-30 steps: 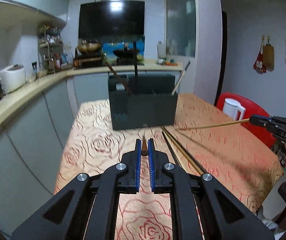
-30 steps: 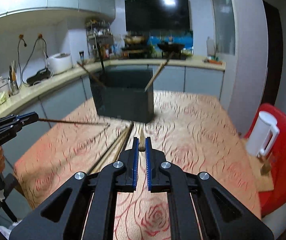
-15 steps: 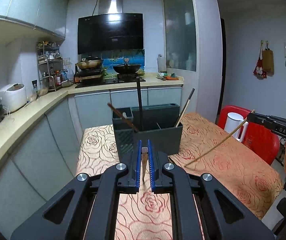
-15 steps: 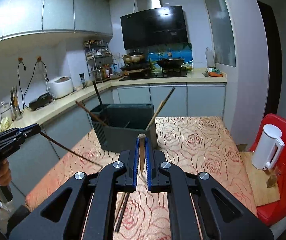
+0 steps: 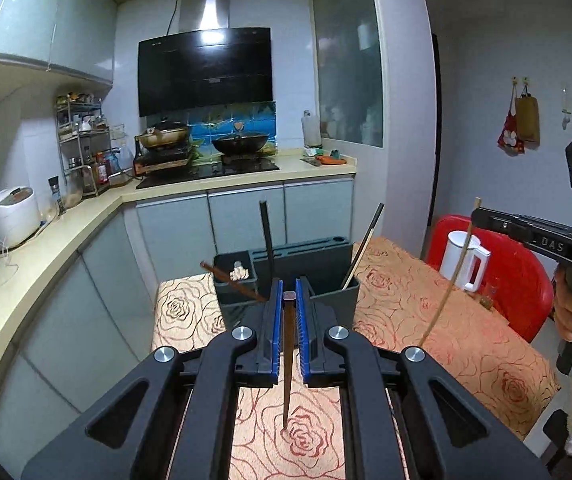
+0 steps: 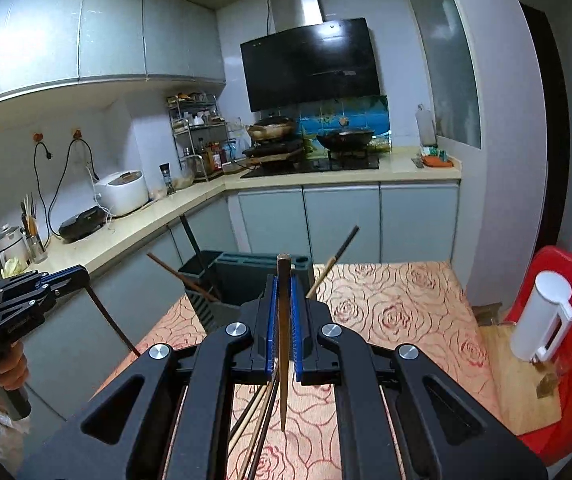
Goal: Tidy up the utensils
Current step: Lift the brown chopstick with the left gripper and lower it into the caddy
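A dark utensil holder (image 5: pixel 306 268) stands at the far end of the rose-patterned table, with several chopsticks leaning in it; it also shows in the right wrist view (image 6: pixel 242 280). My left gripper (image 5: pixel 288 304) is shut on a dark brown chopstick (image 5: pixel 287 360) that hangs point down above the cloth. My right gripper (image 6: pixel 284 296) is shut on a light brown chopstick (image 6: pixel 283 344), also point down. The right gripper shows in the left wrist view (image 5: pixel 482 216) with its thin chopstick (image 5: pixel 450 280). The left gripper shows in the right wrist view (image 6: pixel 80 278).
Loose chopsticks (image 6: pixel 258 420) lie on the table (image 6: pixel 398 312) under my right gripper. A red chair (image 6: pixel 562 360) at the right holds a white kettle (image 6: pixel 542 320). The kitchen counter (image 5: pixel 66 232) runs along the left and back.
Both grippers have risen and tilted up from the table, each lifting its chopstick from near level to hanging point down. The holder now sits lower and farther in both views.
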`<move>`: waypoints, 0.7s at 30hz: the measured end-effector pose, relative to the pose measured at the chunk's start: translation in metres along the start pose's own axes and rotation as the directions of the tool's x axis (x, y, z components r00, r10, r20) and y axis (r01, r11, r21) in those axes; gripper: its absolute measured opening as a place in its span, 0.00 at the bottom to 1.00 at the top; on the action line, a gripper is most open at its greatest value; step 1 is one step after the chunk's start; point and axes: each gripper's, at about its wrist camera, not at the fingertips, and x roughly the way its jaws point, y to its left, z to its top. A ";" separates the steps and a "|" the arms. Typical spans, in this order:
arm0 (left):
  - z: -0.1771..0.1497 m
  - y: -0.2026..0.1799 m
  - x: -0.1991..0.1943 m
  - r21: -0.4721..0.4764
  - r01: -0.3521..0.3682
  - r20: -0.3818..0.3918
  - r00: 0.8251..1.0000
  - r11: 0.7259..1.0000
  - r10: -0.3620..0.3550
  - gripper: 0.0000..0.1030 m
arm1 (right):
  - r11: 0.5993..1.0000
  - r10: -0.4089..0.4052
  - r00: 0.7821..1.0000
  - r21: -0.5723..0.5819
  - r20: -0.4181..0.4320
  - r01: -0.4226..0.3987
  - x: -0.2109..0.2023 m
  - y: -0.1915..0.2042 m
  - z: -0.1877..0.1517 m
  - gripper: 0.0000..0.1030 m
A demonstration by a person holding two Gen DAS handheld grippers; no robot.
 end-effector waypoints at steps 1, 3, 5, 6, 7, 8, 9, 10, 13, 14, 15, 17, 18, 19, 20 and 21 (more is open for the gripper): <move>0.003 0.000 0.001 0.001 0.007 0.000 1.000 1.000 -0.007 0.06 | 1.000 0.000 1.000 -0.004 0.005 0.000 0.000 0.001 0.003 0.07; 0.012 0.000 0.002 0.004 0.019 0.001 1.000 1.000 -0.019 0.06 | 1.000 0.004 1.000 -0.009 0.016 -0.003 0.001 0.001 0.012 0.07; 0.020 0.000 0.004 0.007 0.023 0.006 1.000 1.000 -0.023 0.06 | 1.000 0.009 1.000 -0.012 0.026 -0.008 0.003 0.001 0.020 0.07; 0.024 0.000 0.005 0.008 0.023 0.010 1.000 1.000 -0.023 0.06 | 1.000 0.009 0.999 -0.014 0.032 -0.009 0.004 0.001 0.025 0.07; 0.030 -0.001 0.007 0.009 0.022 0.016 1.000 1.000 -0.022 0.06 | 1.000 0.009 0.999 -0.016 0.039 -0.009 0.005 0.001 0.030 0.07; 0.035 -0.002 0.008 0.010 0.023 0.021 0.999 1.000 -0.023 0.06 | 1.000 0.009 0.999 -0.021 0.050 -0.008 0.006 0.002 0.036 0.07; 0.041 -0.002 0.009 0.010 0.025 0.026 0.999 1.000 -0.025 0.06 | 1.000 0.009 0.998 -0.027 0.059 -0.007 0.007 0.003 0.042 0.07; 0.047 -0.003 0.011 0.009 0.028 0.030 0.999 1.000 -0.028 0.06 | 1.000 0.008 0.998 -0.031 0.065 -0.006 0.008 0.004 0.046 0.07; 0.066 -0.005 0.018 0.015 0.030 0.043 0.999 0.999 -0.031 0.06 | 0.999 0.005 0.996 -0.044 0.090 -0.001 0.015 0.008 0.064 0.07; 0.071 -0.006 0.020 0.019 0.029 0.047 0.998 0.999 -0.030 0.06 | 0.999 0.005 0.995 -0.047 0.096 -0.001 0.017 0.009 0.069 0.07; 0.075 -0.007 0.021 0.021 0.030 0.051 0.998 0.999 -0.031 0.06 | 0.999 0.007 0.995 -0.050 0.099 -0.002 0.019 0.009 0.074 0.07; 0.086 -0.009 0.026 0.029 0.027 0.061 0.998 0.999 -0.029 0.06 | 0.999 0.009 0.995 -0.053 0.104 -0.004 0.025 0.009 0.082 0.07; 0.091 -0.010 0.028 0.031 0.026 0.065 0.997 0.999 -0.028 0.06 | 0.999 0.008 0.994 -0.053 0.106 -0.003 0.029 0.009 0.086 0.07; 0.097 -0.010 0.032 0.031 0.025 0.070 0.997 0.999 -0.027 0.06 | 0.999 0.007 0.994 -0.051 0.108 -0.002 0.032 0.009 0.090 0.07; 0.102 -0.010 0.034 0.031 0.023 0.074 0.997 0.999 -0.025 0.06 | 0.999 0.007 0.994 -0.047 0.110 -0.002 0.037 0.008 0.094 0.07; 0.107 -0.011 0.037 0.029 0.021 0.077 0.997 0.999 -0.023 0.06 | 0.999 0.008 0.994 -0.044 0.112 -0.003 0.040 0.008 0.097 0.07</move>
